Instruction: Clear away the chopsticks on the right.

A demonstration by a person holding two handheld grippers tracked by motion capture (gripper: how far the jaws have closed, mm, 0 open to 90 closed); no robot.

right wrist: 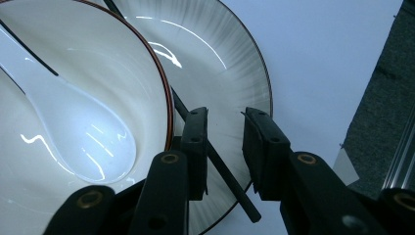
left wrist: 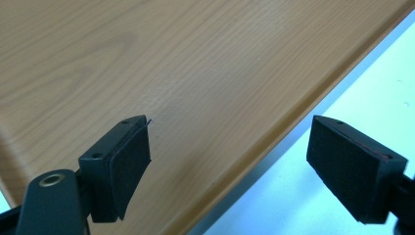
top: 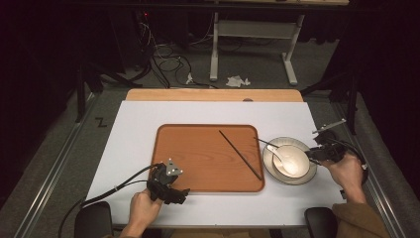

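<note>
**Right gripper straddled a chopstick at the plate's edge**

The right gripper (right wrist: 225,147) hung over the near rim of the plate (right wrist: 230,68), its jaws partly apart. A dark chopstick (right wrist: 220,169) lay slanted across the plate's rim and ran up between the two jaws. It sat close against the left jaw's inner face, while a clear gap separated it from the right jaw, so the pads had not clamped it. Whether the left pad actually touched the stick could not be told. The chopstick's near end stuck out past the plate's edge, just below the jaws, over the white table (right wrist: 318,58).

To the left of the right gripper's jaws stood the bowl (right wrist: 142,68), resting on the plate, with a white spoon (right wrist: 83,142) lying inside it. In the high view the right gripper (top: 313,154) reached in from the plate's (top: 311,171) right side, the person's right hand (top: 346,173) behind it.

The left gripper (left wrist: 227,164) had its jaws wide apart with nothing between them. It hovered over the near edge of the wooden tray (left wrist: 195,73), one jaw above the wood and the other above the white table just beside it. From above, the left gripper (top: 187,191) sat at the tray's (top: 198,148) near left corner, held in the left hand (top: 143,209). A second chopstick (top: 240,154) lay diagonally on the tray, well ahead and to the right of that gripper, its near end close to the plate.
</note>
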